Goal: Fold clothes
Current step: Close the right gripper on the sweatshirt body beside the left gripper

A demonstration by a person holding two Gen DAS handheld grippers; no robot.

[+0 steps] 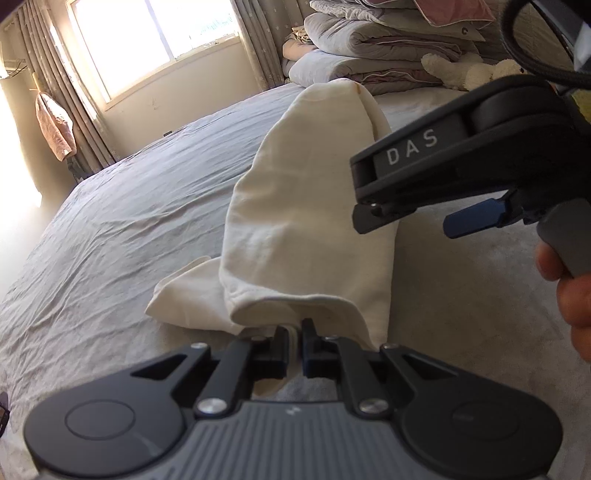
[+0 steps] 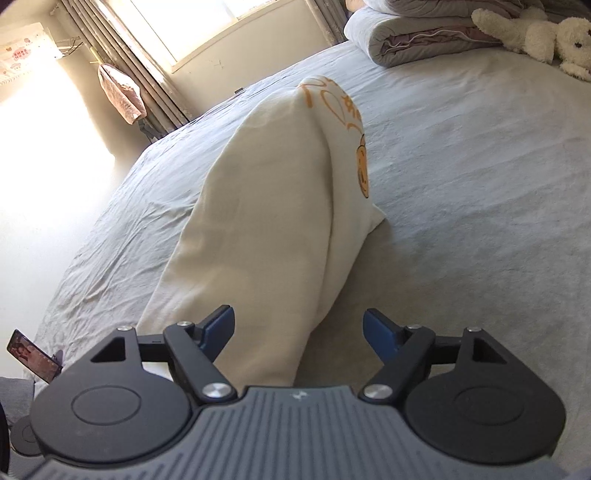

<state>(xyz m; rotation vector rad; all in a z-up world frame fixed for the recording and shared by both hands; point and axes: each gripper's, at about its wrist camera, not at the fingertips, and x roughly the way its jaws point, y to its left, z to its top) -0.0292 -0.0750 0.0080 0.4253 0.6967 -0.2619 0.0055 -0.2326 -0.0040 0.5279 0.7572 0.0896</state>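
A cream garment (image 1: 303,221) with an orange print (image 2: 360,158) lies lengthwise on the grey bed sheet (image 1: 122,206), partly lifted at its near end. My left gripper (image 1: 294,345) is shut on the garment's near edge and holds it up. My right gripper (image 2: 298,332) is open, its blue-padded fingers (image 2: 221,326) on either side of the garment's near part (image 2: 266,240) without gripping it. In the left wrist view the right gripper (image 1: 417,218) hovers above the garment's right side.
Folded quilts (image 1: 369,40) and a cream plush toy (image 2: 535,35) sit at the head of the bed. A window (image 1: 155,33) with curtains and a hanging pink towel (image 1: 55,125) are on the far wall. A phone (image 2: 33,354) lies at the bed's left edge.
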